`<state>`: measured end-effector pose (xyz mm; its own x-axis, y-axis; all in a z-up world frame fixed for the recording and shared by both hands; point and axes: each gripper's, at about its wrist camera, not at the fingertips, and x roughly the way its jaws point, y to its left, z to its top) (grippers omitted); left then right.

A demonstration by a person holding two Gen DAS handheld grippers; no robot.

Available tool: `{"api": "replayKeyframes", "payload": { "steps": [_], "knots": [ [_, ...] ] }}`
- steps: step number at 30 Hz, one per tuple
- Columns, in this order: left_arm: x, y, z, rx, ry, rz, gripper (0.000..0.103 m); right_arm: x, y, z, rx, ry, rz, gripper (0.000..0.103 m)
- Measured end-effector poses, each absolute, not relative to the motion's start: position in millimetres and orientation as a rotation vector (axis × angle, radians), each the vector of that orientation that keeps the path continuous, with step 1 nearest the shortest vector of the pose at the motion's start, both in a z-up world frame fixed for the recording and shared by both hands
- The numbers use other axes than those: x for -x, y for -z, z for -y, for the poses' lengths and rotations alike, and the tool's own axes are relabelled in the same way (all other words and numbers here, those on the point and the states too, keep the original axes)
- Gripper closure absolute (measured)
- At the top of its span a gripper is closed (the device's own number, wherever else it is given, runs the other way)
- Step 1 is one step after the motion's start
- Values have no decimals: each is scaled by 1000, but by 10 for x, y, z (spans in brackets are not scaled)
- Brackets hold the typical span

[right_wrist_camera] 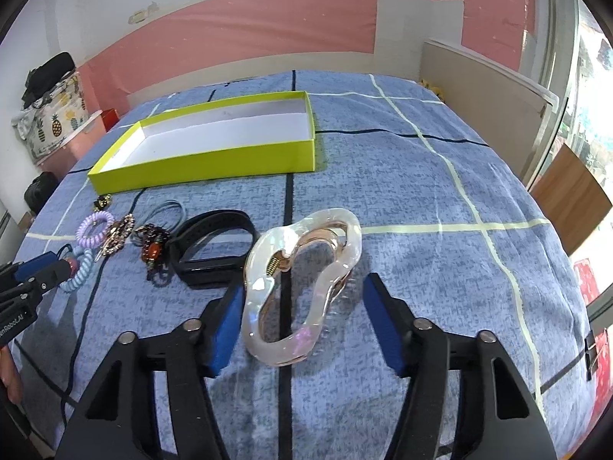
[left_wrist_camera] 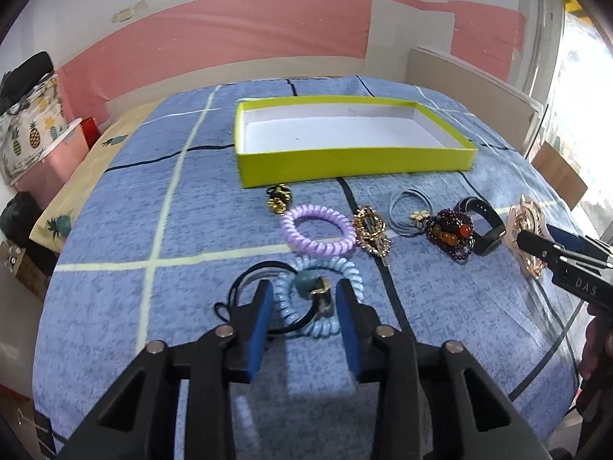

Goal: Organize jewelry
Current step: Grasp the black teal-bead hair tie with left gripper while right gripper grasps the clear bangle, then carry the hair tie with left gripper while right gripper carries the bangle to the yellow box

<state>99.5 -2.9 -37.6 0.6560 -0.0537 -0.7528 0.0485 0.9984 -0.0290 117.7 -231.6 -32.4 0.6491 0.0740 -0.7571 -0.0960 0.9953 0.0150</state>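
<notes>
**Both grippers closing in on first picks; box empty**

Step in hand, judged: the grasp. The yellow-green box lies empty at 12 o'clock on the bed, so nothing looks sorted yet.

Right gripper: fingers straddle the pearly hair claw. The left pad seems to touch its edge; the right pad stands apart. Not gripped, fingers unclenched.

Left gripper: fingers straddle the pale blue coil hair tie, which carries a green-stone charm on a black cord. Pads look just beside the coil; no squeeze visible, so released.

Next move, judged: finish closing on both, lift, then carry toward the box at 12 o'clock.

Remaining row between box and grippers: black wristband, purple coil hair tie, beaded bracelet, gold clip.

Room: bed with blue checked cover, pink-and-white wall, window at 3 o'clock.
</notes>
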Motion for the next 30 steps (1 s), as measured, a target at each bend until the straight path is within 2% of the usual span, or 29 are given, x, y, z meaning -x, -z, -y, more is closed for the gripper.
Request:
{"api": "replayKeyframes", "payload": {
  "steps": [2, 4, 7, 12, 14, 27, 30],
  "knots": [
    [-1014, 387, 64, -12, 52, -854, 73, -1179, 325, 2329, 29, -87, -860, 56],
    [-1025, 386, 76, -19, 52, -858, 81, -1179, 325, 2342, 27, -84, -859, 56],
    [-998, 355, 91, -38, 43, -848, 89, -1175, 325, 2364, 26, -84, -858, 56],
    [-987, 318, 128, -66, 46, -832, 89, -1169, 325, 2390, 22, -82, -855, 56],
    [-1021, 350, 139, -69, 46, -848, 93, -1165, 323, 2399, 20, -83, -854, 56],
    [-976, 304, 199, -92, 45, -819, 98, -1110, 308, 2399, 61, -86, -838, 57],
    [-935, 265, 188, -82, 50, -812, 98, -1055, 279, 2400, 74, -82, -827, 62]
  ]
}}
